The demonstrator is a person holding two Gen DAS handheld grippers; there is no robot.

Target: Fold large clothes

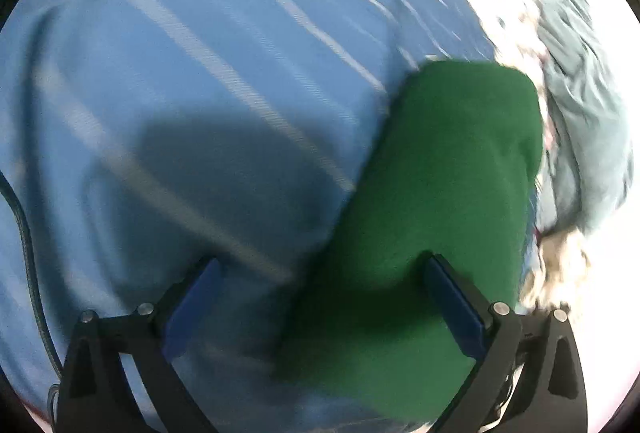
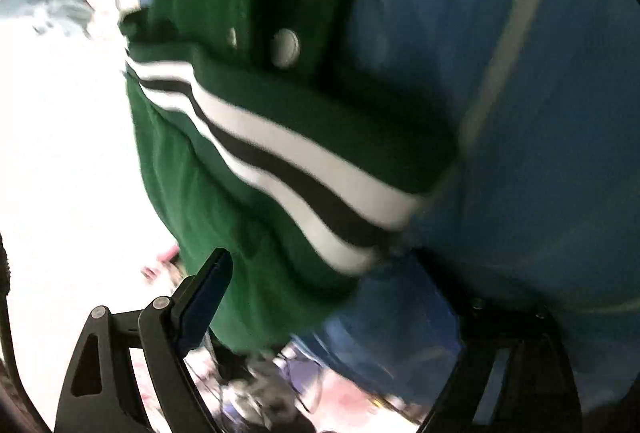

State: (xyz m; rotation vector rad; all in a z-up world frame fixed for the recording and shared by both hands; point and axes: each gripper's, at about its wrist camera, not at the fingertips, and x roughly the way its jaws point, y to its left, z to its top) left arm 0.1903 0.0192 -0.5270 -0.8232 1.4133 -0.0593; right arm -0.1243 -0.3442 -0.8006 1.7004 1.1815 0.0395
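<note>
Left wrist, green garment (image 1: 432,201) between spread gripper (image 1: 320,297)

The left gripper (image 1: 320,293) is holding its jaws wide apart, one blue-padded finger (image 1: 192,309) sitting at seven o'clock in its own view and the other at five o'clock. The right gripper (image 2: 332,297) is likewise standing spread, its near finger (image 2: 204,297) showing at seven o'clock, while the opposite one at five o'clock is blurring into the surroundings and barely reading.
</note>
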